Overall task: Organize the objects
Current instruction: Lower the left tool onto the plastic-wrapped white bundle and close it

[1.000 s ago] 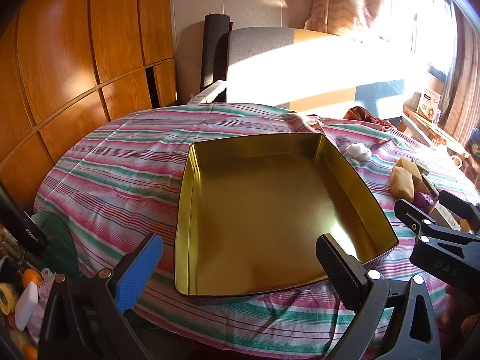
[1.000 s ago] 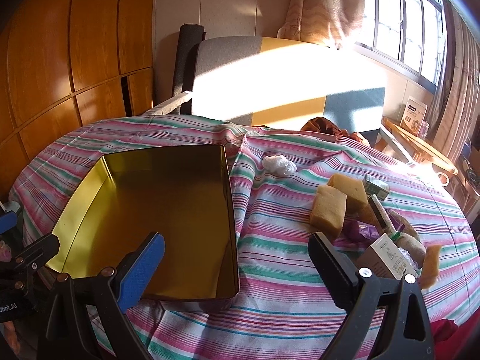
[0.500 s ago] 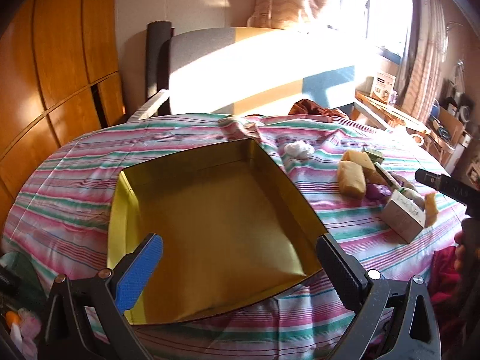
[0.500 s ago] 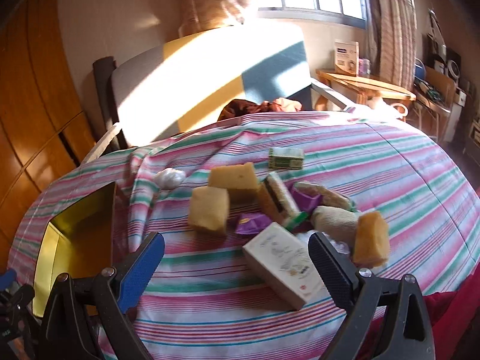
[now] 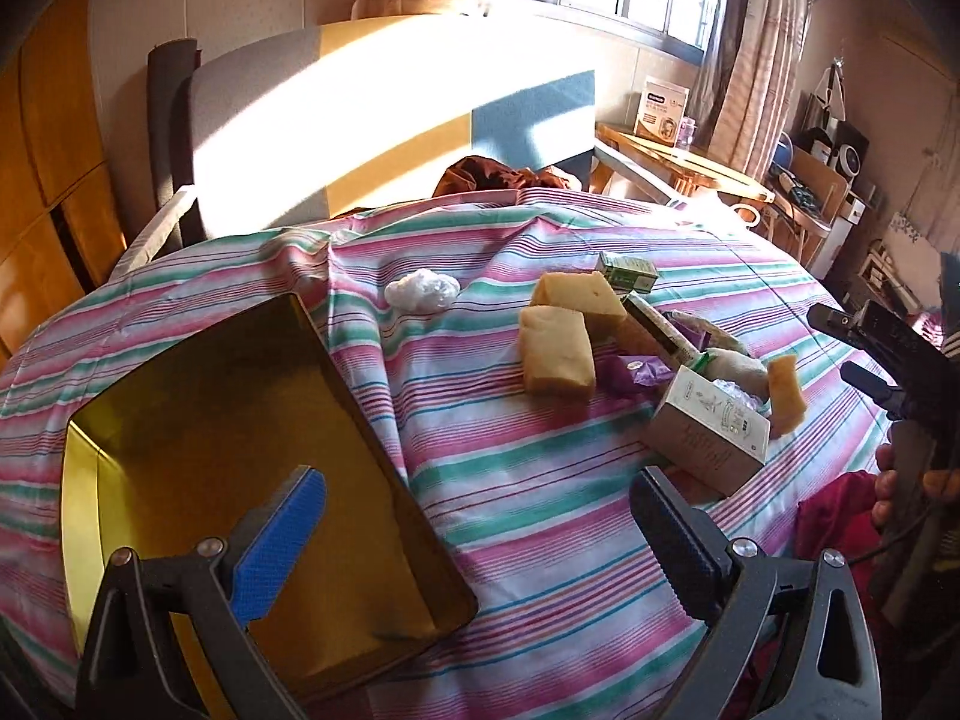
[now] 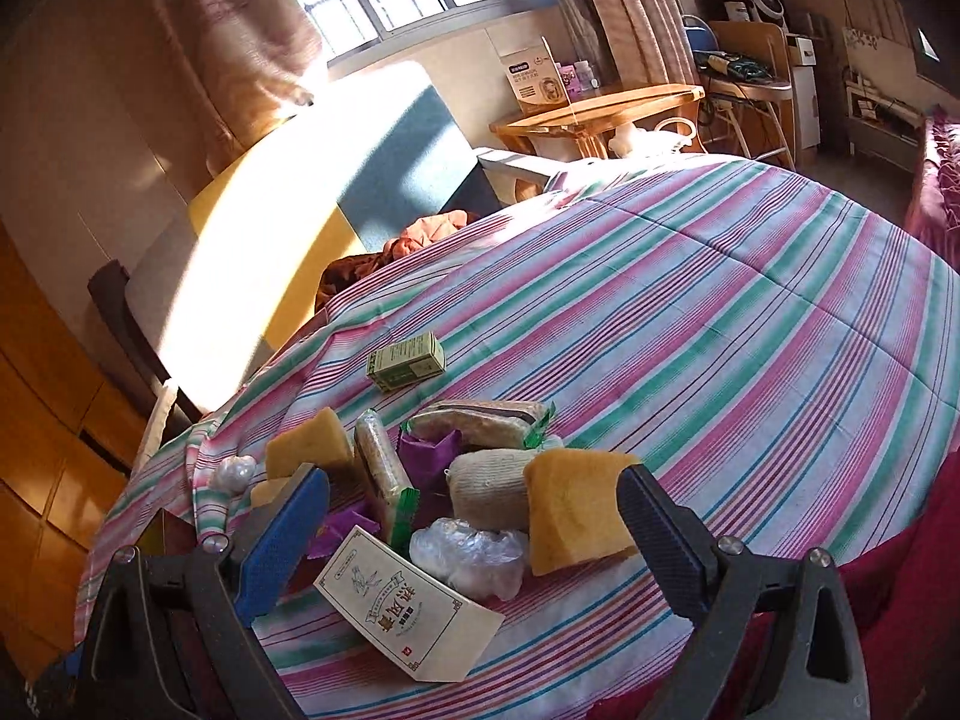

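Note:
An empty gold tin tray (image 5: 180, 408) lies on the striped tablecloth at the left. My left gripper (image 5: 474, 522) hangs open over the tray's near right corner, holding nothing. A pile of items sits to the right: yellow sponges (image 5: 555, 354), a white carton (image 5: 708, 438), a purple wrapper (image 5: 636, 372) and a green box (image 5: 627, 270). My right gripper (image 6: 474, 522) is open just above this pile, over the white carton (image 6: 408, 606), a clear plastic wad (image 6: 468, 552) and a sponge (image 6: 570, 504). The tray's corner (image 6: 162, 534) peeks out at the left.
A crumpled white plastic ball (image 5: 420, 291) lies alone between tray and pile. A grey and yellow chair (image 5: 360, 132) stands behind the table. The right half of the tablecloth (image 6: 750, 312) is bare. A wooden side table (image 6: 600, 108) stands by the window.
Both views have swung right. The tray has slid to the left of the left wrist view, and the pile has come close under my right gripper. Both grippers stayed open.

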Demonstrator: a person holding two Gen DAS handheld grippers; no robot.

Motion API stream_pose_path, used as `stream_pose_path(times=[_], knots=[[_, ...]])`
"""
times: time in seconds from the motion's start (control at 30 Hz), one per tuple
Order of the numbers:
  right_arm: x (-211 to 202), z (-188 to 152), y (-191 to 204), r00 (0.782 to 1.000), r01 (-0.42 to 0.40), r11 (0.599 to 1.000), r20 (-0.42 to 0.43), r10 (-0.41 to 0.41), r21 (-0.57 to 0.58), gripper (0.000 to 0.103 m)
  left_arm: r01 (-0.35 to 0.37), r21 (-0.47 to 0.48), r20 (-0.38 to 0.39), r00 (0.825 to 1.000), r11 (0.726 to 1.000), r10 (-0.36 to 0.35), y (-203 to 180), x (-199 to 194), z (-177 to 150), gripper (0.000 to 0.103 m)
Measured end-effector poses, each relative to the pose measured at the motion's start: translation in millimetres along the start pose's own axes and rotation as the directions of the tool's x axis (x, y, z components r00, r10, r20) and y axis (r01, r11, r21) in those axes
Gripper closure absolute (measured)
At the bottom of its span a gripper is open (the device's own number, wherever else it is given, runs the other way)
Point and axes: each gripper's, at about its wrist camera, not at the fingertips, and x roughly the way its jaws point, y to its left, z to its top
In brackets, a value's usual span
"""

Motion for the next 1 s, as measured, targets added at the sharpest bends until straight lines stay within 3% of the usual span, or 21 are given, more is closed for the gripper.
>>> stream_pose_path(times=[0.13,0.33,0.53,0.77,0.93,0.97,1.0], knots=[[-2.0,0.5,-1.9,1.000,-0.023,1.000,0.009,0.023,0.016,0.005,-0.001,0.007,-0.030,1.000,1.000,0.002,-6.6,24.8,18.8,0.002],[-2.0,-0.1,3.5,0.999,-0.037,0.999,0.012,0.037,-0.003,0.005,-0.021,-0.009,-0.073,0.997,1.000,0.020,13.4,62.8,68.0,0.010],[0.7,-1.0,6.5,0.998,-0.059,0.998,-0.003,0.059,-0.017,0.005,-0.090,0.066,-0.122,0.988,0.994,0.097,30.1,122.7,110.2,0.029],[8.0,-1.1,5.5,0.996,-0.080,0.997,-0.036,0.080,-0.007,0.005,-0.121,0.139,-0.191,0.970,0.983,0.147,34.4,186.6,129.5,0.032],[11.3,-1.5,5.8,0.995,-0.090,0.996,-0.051,0.090,0.000,0.005,-0.127,0.099,-0.254,0.956,0.987,0.148,44.9,222.5,133.2,0.032],[11.6,-1.6,6.0,0.995,-0.091,0.996,-0.052,0.091,0.000,0.005,-0.114,0.083,-0.267,0.955,0.990,0.132,47.2,227.4,132.8,0.044],[11.8,-1.6,5.9,0.995,-0.089,0.996,-0.051,0.089,0.000,0.005,-0.100,0.072,-0.272,0.955,0.992,0.116,48.3,230.0,132.5,0.046]])
